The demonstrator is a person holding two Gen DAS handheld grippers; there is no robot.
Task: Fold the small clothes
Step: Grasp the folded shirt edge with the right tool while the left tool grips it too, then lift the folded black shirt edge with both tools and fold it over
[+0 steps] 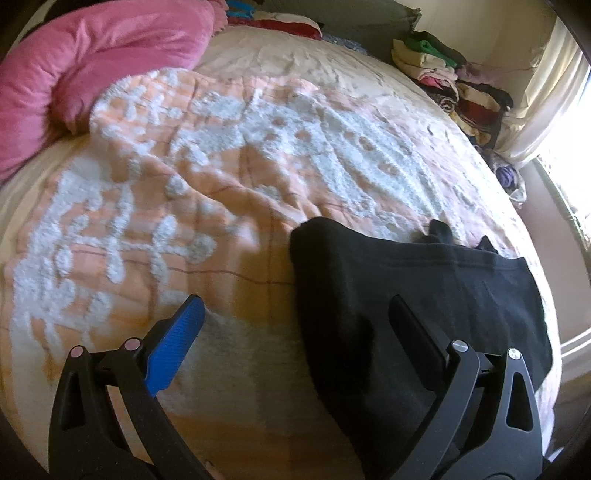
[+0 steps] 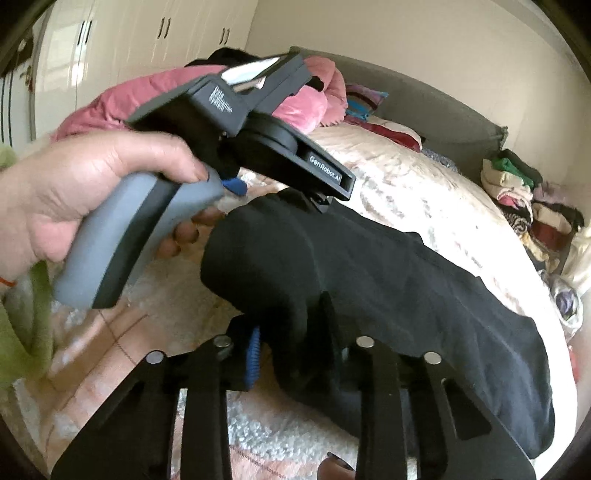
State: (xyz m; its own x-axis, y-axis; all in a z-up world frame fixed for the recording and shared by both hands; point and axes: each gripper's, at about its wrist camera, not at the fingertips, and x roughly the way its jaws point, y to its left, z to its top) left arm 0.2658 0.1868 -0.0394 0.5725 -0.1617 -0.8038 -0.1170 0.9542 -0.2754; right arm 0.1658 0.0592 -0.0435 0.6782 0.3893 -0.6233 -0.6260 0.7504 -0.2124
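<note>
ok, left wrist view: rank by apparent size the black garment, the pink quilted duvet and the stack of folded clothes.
1. Black fabric garment, though it lies nearest the camera, which inflates it.
2. Pink quilted duvet, cut off at the frame edge, so its rank against the garment is unsure.
3. Stack of folded clothes, smallest, also farthest.

Landmark = bedspread: peach with raised white tufted pattern, covers the bed. Pink quilt bunched on its far-left corner. Red pillow at its head end, against a grey headboard. Stack of folded clothes on its far-right edge, mixed colours, green piece on top. Curtain beyond that stack, strong daylight. White wardrobe doors behind the quilt side.
</note>
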